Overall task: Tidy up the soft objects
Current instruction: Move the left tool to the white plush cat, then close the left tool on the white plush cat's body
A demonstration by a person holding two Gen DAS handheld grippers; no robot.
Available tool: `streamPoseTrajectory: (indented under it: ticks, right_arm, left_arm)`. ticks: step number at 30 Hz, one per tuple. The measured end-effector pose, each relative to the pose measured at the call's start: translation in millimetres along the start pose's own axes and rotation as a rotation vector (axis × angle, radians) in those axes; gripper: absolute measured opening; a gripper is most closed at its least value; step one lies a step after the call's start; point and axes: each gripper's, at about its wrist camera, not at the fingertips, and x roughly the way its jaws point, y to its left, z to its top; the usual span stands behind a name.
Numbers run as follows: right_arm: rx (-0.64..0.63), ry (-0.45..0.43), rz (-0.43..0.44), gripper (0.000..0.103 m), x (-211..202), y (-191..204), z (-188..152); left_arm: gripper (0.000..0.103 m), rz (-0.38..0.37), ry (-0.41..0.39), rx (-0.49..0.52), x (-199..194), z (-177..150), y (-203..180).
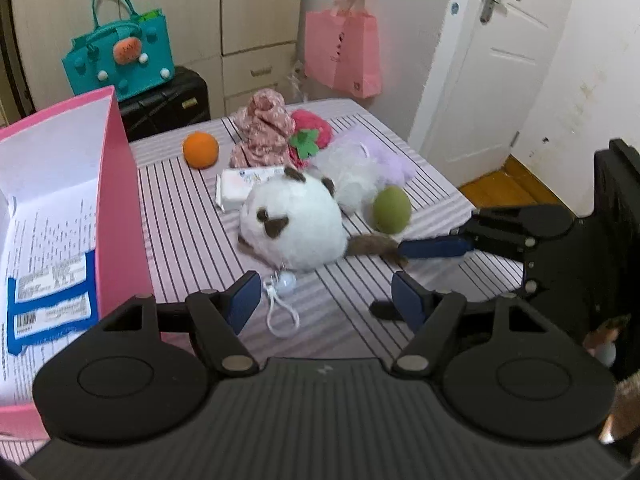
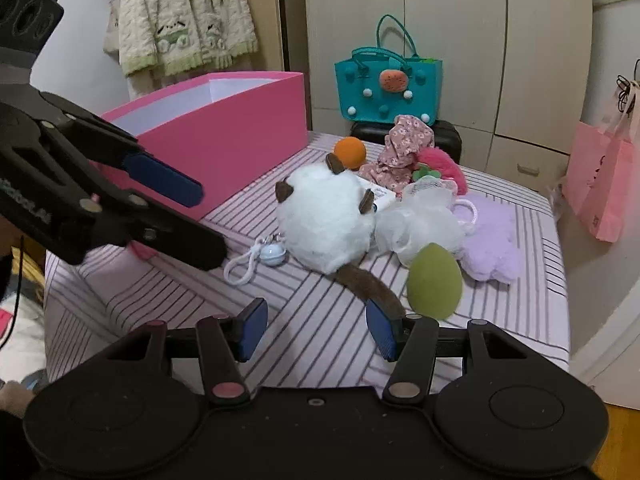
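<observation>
Taking the white plush cat (image 1: 294, 226) in the middle of the striped table (image 1: 192, 216) as the marker: off to its left stands the open pink box (image 1: 116, 168), lined white, with printed papers inside. Just in front of the cat, the left gripper (image 1: 326, 300) hovers low over the cloth, jaws apart with nothing between them, a pale bell on a white cord loop (image 1: 282, 300) lying right by its left pad. Behind the cat there's an orange ball (image 1: 201, 150), a packet of wipes (image 1: 240, 184), a floral cloth bundle (image 1: 262, 132) and a pink strawberry plush (image 1: 312, 134). To the cat's right, white mesh puff (image 1: 352, 176), lilac plush (image 1: 390, 160), green egg sponge (image 1: 392, 210). And the right gripper (image 2: 316, 330), jaws also apart, one pad right by the cat's brown tail (image 2: 368, 286), gripping nothing
</observation>
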Motion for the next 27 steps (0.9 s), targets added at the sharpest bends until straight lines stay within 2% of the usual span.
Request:
streamPoseTrajectory:
  ticks: [5,10,14,18,21,27]
  right_arm:
    - [-0.01,-0.044,0.024,0.07,16,-4,2]
    - [-0.025,-0.072,0.01,0.07,35,-4,8]
    - [-0.019,-0.058,-0.005,0.07,49,-6,10]
    - [-0.012,-0.053,-0.001,0.07,56,-7,12]
    - [-0.021,-0.047,-0.005,0.07,60,-5,13]
    - [-0.045,-0.036,-0.02,0.07,67,1,13]
  left_arm:
    - [0.074,0.036,-0.056,-0.027,16,11,3]
    - [0.076,0.075,-0.024,-0.107,46,18,11]
    - [0.076,0.093,-0.052,-0.115,52,21,15]
    - [0.076,0.069,-0.062,-0.131,56,27,20]
    - [0.076,0.08,-0.069,-0.148,63,29,22]
    - [0.075,0.053,-0.044,-0.202,71,22,32]
